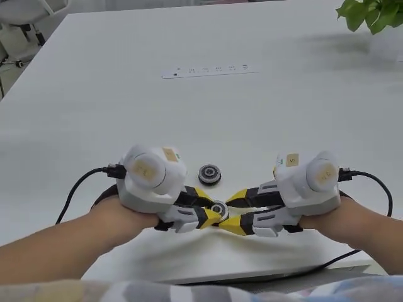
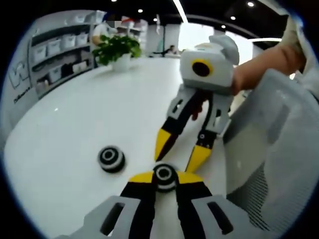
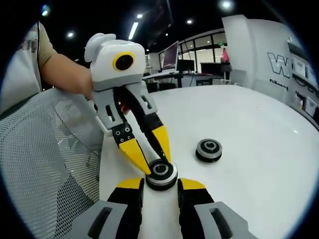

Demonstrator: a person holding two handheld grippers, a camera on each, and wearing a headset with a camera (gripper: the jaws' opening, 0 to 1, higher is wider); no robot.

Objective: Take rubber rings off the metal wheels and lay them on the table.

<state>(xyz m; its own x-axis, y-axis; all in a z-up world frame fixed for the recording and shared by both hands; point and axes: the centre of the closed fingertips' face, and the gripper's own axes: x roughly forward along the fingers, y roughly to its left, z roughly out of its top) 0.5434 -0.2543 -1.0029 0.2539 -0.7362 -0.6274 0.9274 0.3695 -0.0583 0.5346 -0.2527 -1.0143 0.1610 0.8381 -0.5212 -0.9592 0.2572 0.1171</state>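
White surface (image 1: 283, 113) carrying two small wheels, seen from the head view. One metal wheel (image 1: 218, 209) lies at the near edge, between the tips of both tools, which meet over it from either side. The left hand-held gripper (image 2: 165, 178) has its yellow-tipped jaws clamped on this wheel, one tip against each side of the rim. The right hand-held gripper (image 3: 161, 184) points at the same wheel from the right, with its jaws parted and a tip close beside each flank; whether they press on it cannot be told. The second wheel (image 1: 209, 174), black-rimmed with a bright hub, rests flat on the surface just beyond the held one, apart from both tools. A white power strip (image 1: 211, 70) lies further back near the centre. A green plant (image 1: 371, 14) stands at the far right corner.
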